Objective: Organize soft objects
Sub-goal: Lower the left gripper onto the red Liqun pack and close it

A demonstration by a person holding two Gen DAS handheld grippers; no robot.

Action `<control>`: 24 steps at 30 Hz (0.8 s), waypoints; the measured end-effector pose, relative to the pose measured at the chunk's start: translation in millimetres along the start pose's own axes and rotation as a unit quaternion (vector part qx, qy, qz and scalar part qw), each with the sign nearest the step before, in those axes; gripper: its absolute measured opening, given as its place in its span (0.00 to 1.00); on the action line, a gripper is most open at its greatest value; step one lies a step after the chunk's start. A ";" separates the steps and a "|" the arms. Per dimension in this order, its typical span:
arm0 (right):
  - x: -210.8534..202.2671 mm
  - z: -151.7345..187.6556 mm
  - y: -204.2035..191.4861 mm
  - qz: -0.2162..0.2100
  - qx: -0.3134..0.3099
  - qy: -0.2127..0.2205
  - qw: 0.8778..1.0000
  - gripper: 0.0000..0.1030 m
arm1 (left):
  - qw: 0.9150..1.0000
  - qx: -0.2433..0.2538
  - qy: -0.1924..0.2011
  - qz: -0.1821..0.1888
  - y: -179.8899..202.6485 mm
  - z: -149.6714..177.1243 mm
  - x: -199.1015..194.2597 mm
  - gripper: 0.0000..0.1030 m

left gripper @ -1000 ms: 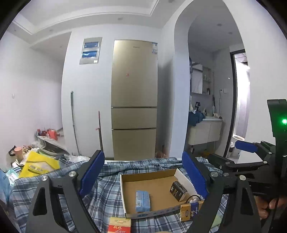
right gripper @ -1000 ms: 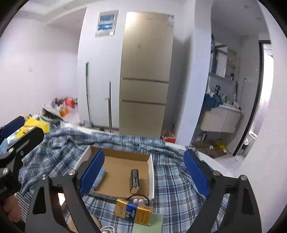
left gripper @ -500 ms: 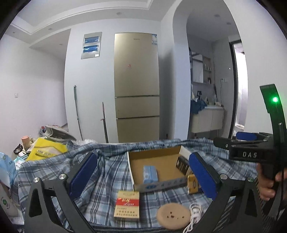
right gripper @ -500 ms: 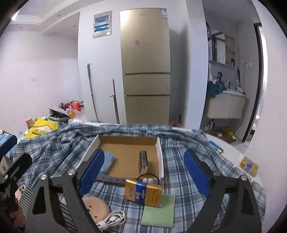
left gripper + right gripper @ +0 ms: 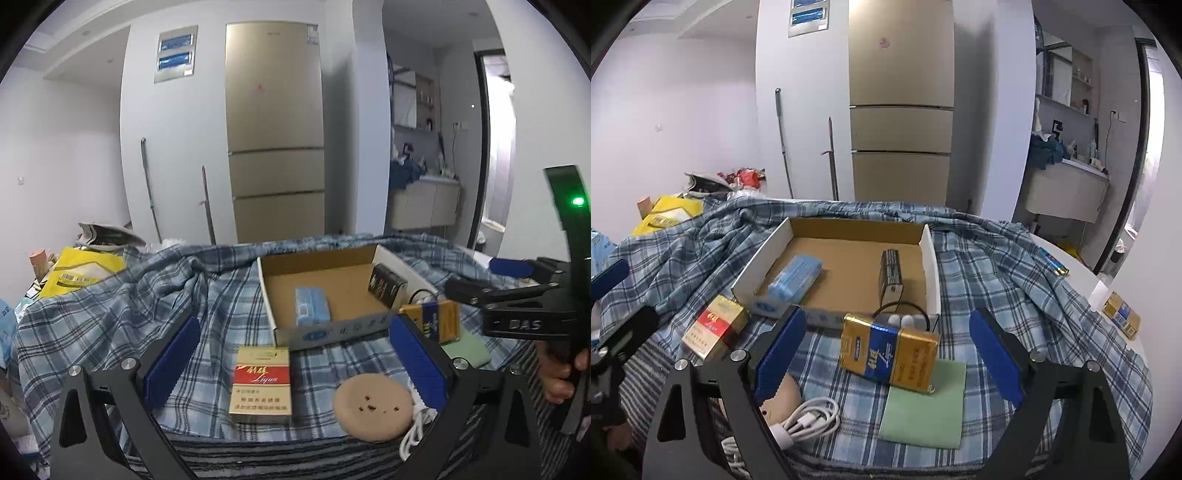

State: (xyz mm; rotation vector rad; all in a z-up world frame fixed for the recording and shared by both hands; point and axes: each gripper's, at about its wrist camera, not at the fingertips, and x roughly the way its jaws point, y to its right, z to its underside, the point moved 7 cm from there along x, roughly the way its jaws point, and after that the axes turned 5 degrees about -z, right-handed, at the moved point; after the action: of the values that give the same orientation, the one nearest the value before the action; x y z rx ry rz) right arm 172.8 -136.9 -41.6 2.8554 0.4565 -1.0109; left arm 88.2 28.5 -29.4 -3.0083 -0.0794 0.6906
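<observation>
Our left gripper [image 5: 295, 365] has its fingers [image 5: 171, 363] spread as wide as they go, having just opened further, and nothing is between the pads; below the gap the red and gold pack [image 5: 263, 384] lies flat on the checked cloth [image 5: 122, 306]. To its right we see the round tan pad [image 5: 373, 406], with the white cable [image 5: 809, 419] coiled against it. Beyond them sits the open cardboard box [image 5: 334, 332], which holds the blue tissue pack [image 5: 311, 306] on its left side and a dark pack [image 5: 386, 290] standing at its right wall. Our right gripper [image 5: 888, 360] is also open and grips nothing; the gold and blue pack [image 5: 888, 356] lies under it, partly on the green cloth [image 5: 923, 410], just in front of the box. Farther right, another gold pack [image 5: 1121, 314] lies near the edge of the white table [image 5: 1082, 277].
</observation>
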 end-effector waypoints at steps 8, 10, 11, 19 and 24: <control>-0.5 -2.2 -2.5 -0.009 0.001 -0.004 1.000 0.87 | 0.995 0.038 -0.083 -0.032 -24.6 17.8 37.5 1.00; -2.4 -4.1 -5.3 -0.015 -0.003 -0.003 1.000 0.87 | 0.993 0.030 -0.110 -0.019 -28.0 25.1 47.5 1.00; -3.9 -5.2 -6.1 -0.016 -0.002 0.001 1.000 0.87 | 0.992 0.026 -0.126 -0.015 -30.2 29.6 53.6 0.98; 3.0 0.5 -7.1 -0.006 -0.005 -0.005 1.000 0.87 | 0.980 0.035 -0.196 0.003 -27.8 51.4 86.3 0.88; 3.7 3.1 -10.6 -0.011 -0.011 -0.006 1.000 0.87 | 0.970 0.017 -0.243 0.015 -27.4 58.0 108.3 0.84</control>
State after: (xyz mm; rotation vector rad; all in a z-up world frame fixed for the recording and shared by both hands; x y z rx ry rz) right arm 170.5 -126.4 -46.1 2.8295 0.4943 -1.0209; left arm 159.1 64.9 -126.8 -2.7386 -0.0403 1.3965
